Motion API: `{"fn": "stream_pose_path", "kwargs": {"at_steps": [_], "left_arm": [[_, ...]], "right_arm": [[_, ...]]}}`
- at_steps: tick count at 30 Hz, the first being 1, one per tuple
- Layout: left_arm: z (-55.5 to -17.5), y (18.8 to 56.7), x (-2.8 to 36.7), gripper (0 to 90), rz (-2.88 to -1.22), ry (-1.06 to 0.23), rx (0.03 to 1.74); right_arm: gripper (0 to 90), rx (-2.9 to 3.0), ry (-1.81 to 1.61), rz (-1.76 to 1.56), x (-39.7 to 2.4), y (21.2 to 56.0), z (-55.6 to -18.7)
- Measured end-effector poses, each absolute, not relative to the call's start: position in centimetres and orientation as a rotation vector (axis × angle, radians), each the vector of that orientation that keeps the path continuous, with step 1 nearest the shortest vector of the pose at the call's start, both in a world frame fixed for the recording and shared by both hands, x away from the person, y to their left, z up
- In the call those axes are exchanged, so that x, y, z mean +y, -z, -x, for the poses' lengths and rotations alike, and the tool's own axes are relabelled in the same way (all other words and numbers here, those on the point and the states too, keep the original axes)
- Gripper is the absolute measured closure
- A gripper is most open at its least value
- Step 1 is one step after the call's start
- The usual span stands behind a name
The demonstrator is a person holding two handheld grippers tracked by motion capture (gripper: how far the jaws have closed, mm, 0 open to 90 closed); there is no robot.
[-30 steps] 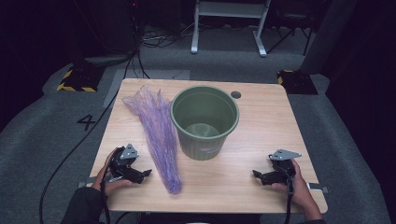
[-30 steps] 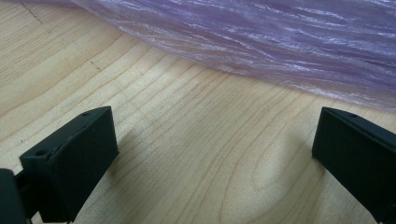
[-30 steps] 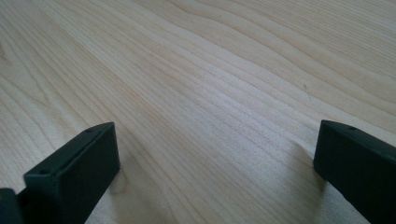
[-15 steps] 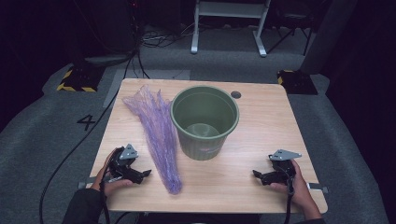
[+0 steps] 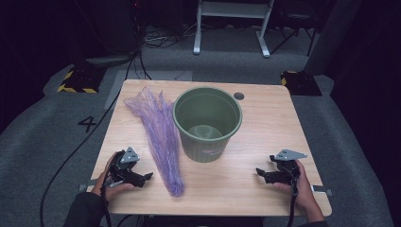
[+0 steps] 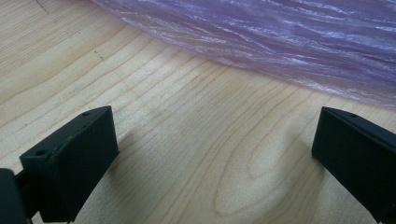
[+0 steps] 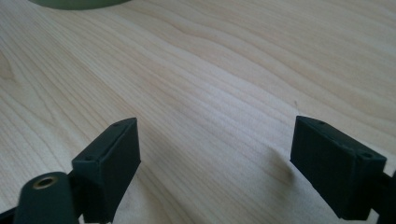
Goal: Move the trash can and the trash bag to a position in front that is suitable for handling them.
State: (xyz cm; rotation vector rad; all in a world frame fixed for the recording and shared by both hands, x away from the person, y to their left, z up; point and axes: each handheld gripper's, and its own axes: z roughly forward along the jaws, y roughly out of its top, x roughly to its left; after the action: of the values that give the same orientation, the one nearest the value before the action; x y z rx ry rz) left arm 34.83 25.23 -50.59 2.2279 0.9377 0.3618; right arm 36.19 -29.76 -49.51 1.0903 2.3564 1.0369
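A crumpled purple plastic bag (image 5: 160, 135) lies stretched on the wooden table (image 5: 265, 123), left of a green bucket (image 5: 207, 122) that stands upright and looks empty. My left gripper (image 5: 147, 177) rests on the table near the front left edge, open, with the purple bag (image 6: 261, 42) just ahead of its jaws. My right gripper (image 5: 259, 172) rests near the front right edge, open, nothing between its jaws. In the right gripper view the bucket base (image 7: 74, 3) shows at the top left, well away from my right gripper (image 7: 215, 154). My left gripper (image 6: 212, 149) holds nothing.
A round cable hole (image 5: 239, 96) sits in the table behind the bucket. Bare wood lies between the bucket and the right gripper. Beyond the table are grey floor, cables, a marked "4" (image 5: 88, 124) and a white frame stand (image 5: 231, 19).
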Motion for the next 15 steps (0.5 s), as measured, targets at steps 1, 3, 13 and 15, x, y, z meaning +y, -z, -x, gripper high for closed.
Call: {"fn": "stream_pose_path", "kwargs": {"at_steps": [1, 3, 13, 15], "left_arm": [[-34.8, 50.6, 25.2, 0.0, -2.227, -0.361, 0.938], [-34.8, 50.6, 25.2, 0.0, -2.227, -0.361, 0.938], [-34.8, 50.6, 25.2, 0.0, -2.227, -0.362, 0.936], [-34.9, 50.6, 25.2, 0.0, -2.228, -0.362, 0.934]], "right_arm": [[15.6, 2.346, -1.056, -1.067, -29.6, 49.0, -36.1], [15.6, 2.330, -1.083, -1.050, -29.2, 48.3, -36.0], [19.0, 2.273, -1.153, -0.897, -26.9, 44.7, -36.1], [19.0, 2.267, -1.171, -0.859, -26.1, 43.5, -36.3]]}}
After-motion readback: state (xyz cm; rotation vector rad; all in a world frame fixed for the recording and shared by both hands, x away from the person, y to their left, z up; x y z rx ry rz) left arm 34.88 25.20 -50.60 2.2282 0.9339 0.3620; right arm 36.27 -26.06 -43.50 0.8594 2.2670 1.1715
